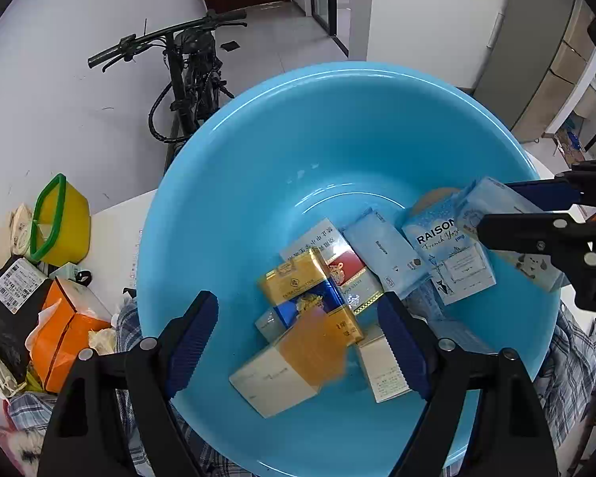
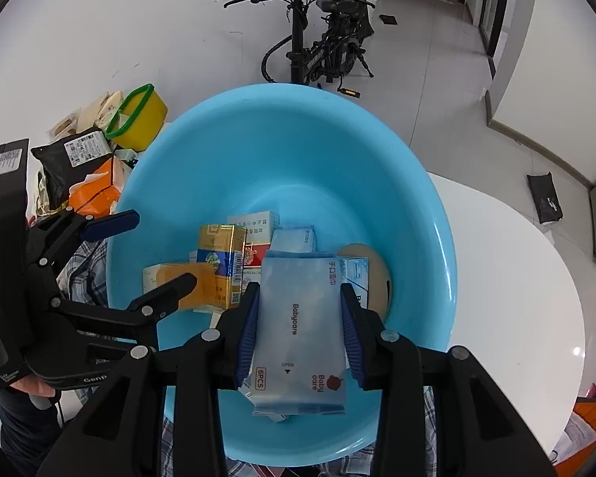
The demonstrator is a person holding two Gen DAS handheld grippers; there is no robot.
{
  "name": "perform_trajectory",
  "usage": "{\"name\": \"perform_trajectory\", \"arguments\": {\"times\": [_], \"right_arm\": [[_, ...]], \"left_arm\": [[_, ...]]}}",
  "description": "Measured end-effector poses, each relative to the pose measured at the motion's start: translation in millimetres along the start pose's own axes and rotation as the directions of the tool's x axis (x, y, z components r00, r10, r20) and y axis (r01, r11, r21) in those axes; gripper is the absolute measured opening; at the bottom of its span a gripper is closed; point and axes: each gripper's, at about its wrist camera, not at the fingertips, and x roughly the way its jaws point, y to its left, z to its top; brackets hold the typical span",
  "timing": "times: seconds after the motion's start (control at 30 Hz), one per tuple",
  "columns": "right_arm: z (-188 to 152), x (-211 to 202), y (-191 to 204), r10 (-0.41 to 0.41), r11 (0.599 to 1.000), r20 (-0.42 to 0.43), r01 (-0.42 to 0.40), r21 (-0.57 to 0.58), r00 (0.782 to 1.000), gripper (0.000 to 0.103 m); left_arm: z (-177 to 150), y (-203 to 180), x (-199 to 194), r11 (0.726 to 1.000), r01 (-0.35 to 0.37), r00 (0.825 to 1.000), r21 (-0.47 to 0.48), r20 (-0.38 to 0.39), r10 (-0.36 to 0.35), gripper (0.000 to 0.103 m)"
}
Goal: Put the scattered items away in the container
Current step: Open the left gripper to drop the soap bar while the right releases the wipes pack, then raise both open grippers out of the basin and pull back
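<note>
White table (image 2: 496,278), blue basin (image 2: 282,151), right gripper (image 2: 300,310) clamping wipes pack (image 2: 298,330), left gripper (image 1: 298,318) spread, empty.

We read "Babycare" down the middle of the pale blue wipes pack (image 2: 300,330) in the right wrist view, with "OPEN" above a small black arrow, "6PCS" in a box at its lower left, and "Baby care" in red beside a red emblem at its lower right. Chinese characters run along its upper right edge. In the left wrist view, the light blue carton (image 1: 449,258) reads "RAISON" in bold capitals, with "French Yog…" in script below and "1mg" at the side. The white and red box (image 1: 329,254) carries Chinese print too small for us to read. The black device (image 2: 79,373) shows "Gen", then gets cut off.
</note>
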Motion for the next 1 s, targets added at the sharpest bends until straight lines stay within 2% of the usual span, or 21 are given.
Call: {"name": "perform_trajectory", "arguments": {"times": [0.07, 0.1, 0.13, 0.2, 0.77, 0.9, 1.0], "right_arm": [[1, -1, 0, 0.012, 1.000, 0.006, -0.012, 0.010, 1.000, 0.038], [1, -2, -1, 0.017, 1.000, 0.014, -0.017, 0.020, 1.000, 0.043], [2, -3, -2, 0.026, 0.999, 0.024, -0.027, 0.030, 0.999, 0.054], [3, -9, -6, 0.023, 0.998, 0.063, -0.027, 0.063, 0.998, 0.059], [1, -6, -12, 0.023, 0.996, 0.058, -0.028, 0.084, 0.998, 0.059], [-1, -8, -12, -0.009, 0.996, 0.092, 0.001, 0.087, 0.996, 0.059], [-3, -13, -5, -0.055, 0.997, 0.150, 0.046, 0.063, 0.987, 0.059]], "left_arm": [[0, 1, 0, 1.000, 0.010, 1.000, -0.011, -0.003, -0.010, 0.084], [0, 2, 0, 1.000, 0.012, 1.000, -0.014, -0.004, -0.012, 0.084], [0, 3, 0, 1.000, 0.012, 1.000, -0.018, -0.004, -0.012, 0.084], [-1, 5, -1, 1.000, 0.013, 1.000, -0.025, -0.001, -0.013, 0.084], [-7, 7, -9, 0.998, 0.045, 0.999, -0.053, 0.020, -0.044, 0.084], [-8, 6, -16, 0.997, 0.033, 0.998, -0.066, 0.053, -0.030, 0.084], [-9, 6, -20, 0.995, 0.060, 0.994, -0.074, 0.098, -0.052, 0.084]]}}
